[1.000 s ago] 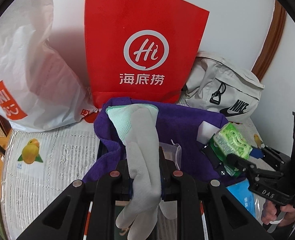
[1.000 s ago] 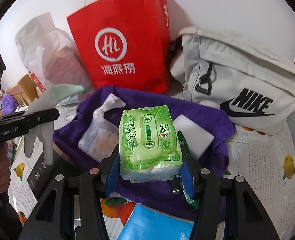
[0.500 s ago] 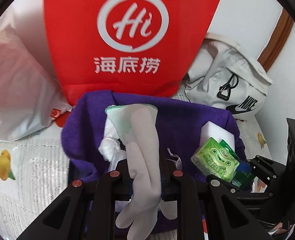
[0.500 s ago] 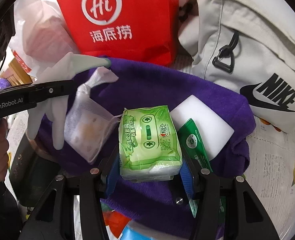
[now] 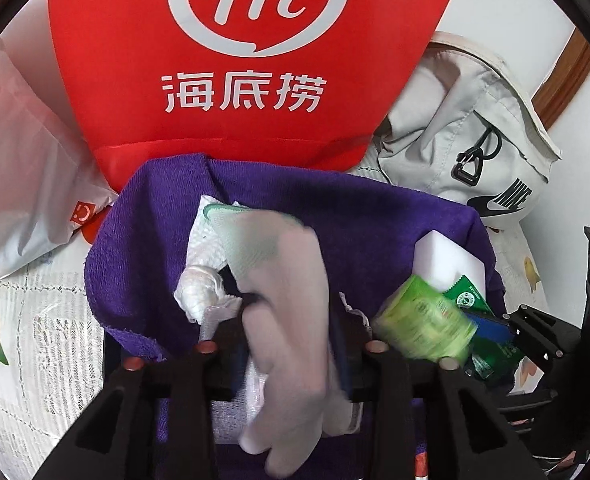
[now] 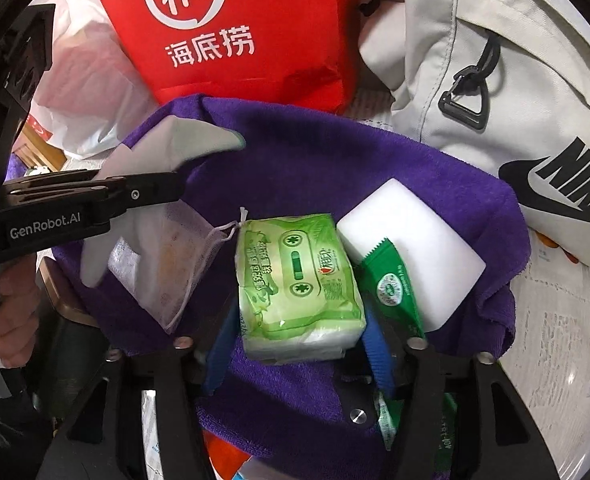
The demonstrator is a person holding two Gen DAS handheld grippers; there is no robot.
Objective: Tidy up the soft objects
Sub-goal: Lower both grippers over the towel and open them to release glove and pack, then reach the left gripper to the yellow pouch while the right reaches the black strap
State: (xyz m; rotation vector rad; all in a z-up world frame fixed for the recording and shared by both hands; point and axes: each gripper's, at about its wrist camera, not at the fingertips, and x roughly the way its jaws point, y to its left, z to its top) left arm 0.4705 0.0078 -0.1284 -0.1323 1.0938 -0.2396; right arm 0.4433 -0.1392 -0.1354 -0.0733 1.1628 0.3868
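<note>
A white knit glove [image 5: 287,280] with a green cuff hangs blurred between the fingers of my left gripper [image 5: 291,340]. The jaws are opening and the pads no longer pinch it. It hangs over a purple towel [image 5: 375,216] that lines a container. In the right wrist view a green tissue pack [image 6: 299,284] lies on the purple towel [image 6: 335,152] between the blue pads [image 6: 375,348] of my right gripper [image 6: 299,344], whose jaws are opening with slim gaps beside the pack. There, the left gripper [image 6: 151,190] and glove [image 6: 183,144] appear at the left.
On the towel lie a mesh drawstring pouch [image 6: 167,264], a white sponge block [image 6: 411,248] and a green sachet [image 6: 391,284]. Behind stand a red paper bag [image 6: 235,20], a grey Nike bag [image 6: 515,80] and a white plastic bag [image 6: 83,92]. A person's hand [image 6: 3,320] holds the left gripper.
Both grippers have sunk closer to the purple towel. Both sets of jaws have spread. The glove has slumped sideways and lower between the left fingers, and the tissue pack now rests on the towel.
</note>
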